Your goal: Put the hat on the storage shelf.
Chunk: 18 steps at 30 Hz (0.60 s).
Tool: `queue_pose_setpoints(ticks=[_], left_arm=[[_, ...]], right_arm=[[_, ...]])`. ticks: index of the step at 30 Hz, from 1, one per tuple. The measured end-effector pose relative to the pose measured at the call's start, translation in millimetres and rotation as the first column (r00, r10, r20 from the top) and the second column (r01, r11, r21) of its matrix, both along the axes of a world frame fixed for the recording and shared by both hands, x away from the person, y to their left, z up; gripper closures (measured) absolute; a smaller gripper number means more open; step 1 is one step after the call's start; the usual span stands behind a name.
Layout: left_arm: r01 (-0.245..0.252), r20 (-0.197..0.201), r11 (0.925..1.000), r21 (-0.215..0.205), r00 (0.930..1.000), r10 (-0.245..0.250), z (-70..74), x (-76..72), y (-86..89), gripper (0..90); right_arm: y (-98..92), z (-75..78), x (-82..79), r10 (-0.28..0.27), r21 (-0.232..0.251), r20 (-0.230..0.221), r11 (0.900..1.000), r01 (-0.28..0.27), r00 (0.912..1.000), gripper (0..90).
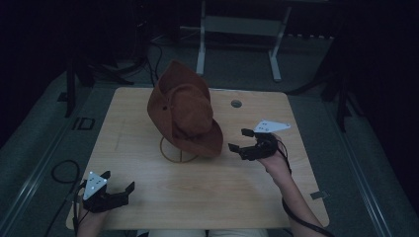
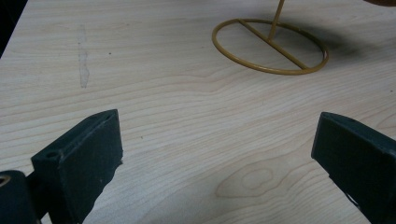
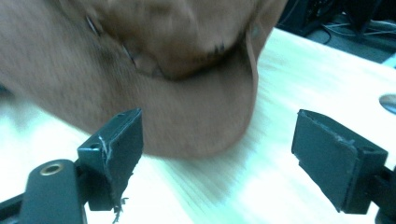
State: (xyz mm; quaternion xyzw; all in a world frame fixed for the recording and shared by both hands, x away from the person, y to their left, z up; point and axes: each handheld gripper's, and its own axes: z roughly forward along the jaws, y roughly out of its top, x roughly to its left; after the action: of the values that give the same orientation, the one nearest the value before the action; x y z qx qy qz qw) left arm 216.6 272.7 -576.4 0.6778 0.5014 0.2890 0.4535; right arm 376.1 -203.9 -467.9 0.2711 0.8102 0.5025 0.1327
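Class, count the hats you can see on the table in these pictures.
1: a brown hat perched on a gold wire stand at the table's middle, just left of the open right gripper.

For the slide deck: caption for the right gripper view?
Open right tongs face the brim of a brown hat above the wooden table.

Dim and underexposed from the high view, with the room beyond the table (image 1: 207,197) sunk into near black. Brighter and sharp along the left claw (image 2: 217,154), wood grain crisp, a soft shadow under the wire stand (image 2: 270,46). Smeared by motion blur along the right claw (image 3: 217,154): hat (image 3: 140,70) fuzzy, tabletop washed out pale, glare toward the right edge.
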Motion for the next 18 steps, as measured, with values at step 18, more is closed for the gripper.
queue_pose_setpoints(ticks=[18], left_arm=[[0.008, -0.019, 1.0, 0.005, 0.9998, -0.008, -2.5, 1.7, -1.4, 2.7]], right_arm=[[-31.5, -65.4, -22.1, -0.015, -0.023, -0.051, 1.0, 0.014, 0.9986, 15.7]])
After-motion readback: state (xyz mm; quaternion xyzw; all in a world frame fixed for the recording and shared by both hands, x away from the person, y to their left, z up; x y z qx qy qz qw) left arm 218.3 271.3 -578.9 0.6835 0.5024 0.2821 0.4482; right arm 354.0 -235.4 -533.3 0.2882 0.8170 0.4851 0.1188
